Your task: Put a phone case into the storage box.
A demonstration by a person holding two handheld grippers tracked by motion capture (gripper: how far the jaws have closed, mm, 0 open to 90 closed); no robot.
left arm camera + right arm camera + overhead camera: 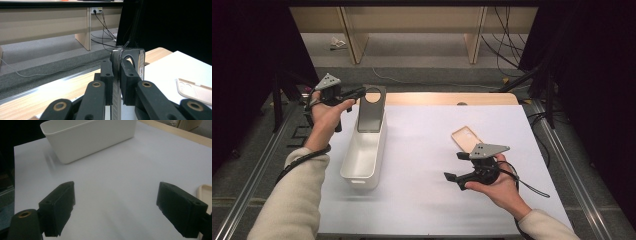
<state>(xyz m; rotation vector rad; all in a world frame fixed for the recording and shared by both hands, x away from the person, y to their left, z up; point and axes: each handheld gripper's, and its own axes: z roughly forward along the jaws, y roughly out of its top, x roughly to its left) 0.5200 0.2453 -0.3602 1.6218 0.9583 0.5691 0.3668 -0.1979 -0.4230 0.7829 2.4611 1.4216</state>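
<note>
The right tool [458,167] is nearest, low over the white desk [422,200]. Its two jaws stand wide apart and nothing is between them. Just behind it a tan phone case [465,138] lies flat on the desk, not touched by the tool.

Farther off on the left, the left tool [360,92] has its jaws squeezed tight on the top edge of a grey phone case [371,115]. This case has a round hole near its top. It stands up on end with its long side running up and down, and its lower end is inside the far end of the long white bin [362,160]. The bin's long side runs from near to far.

I cannot read any words or brand names on these things.
</note>
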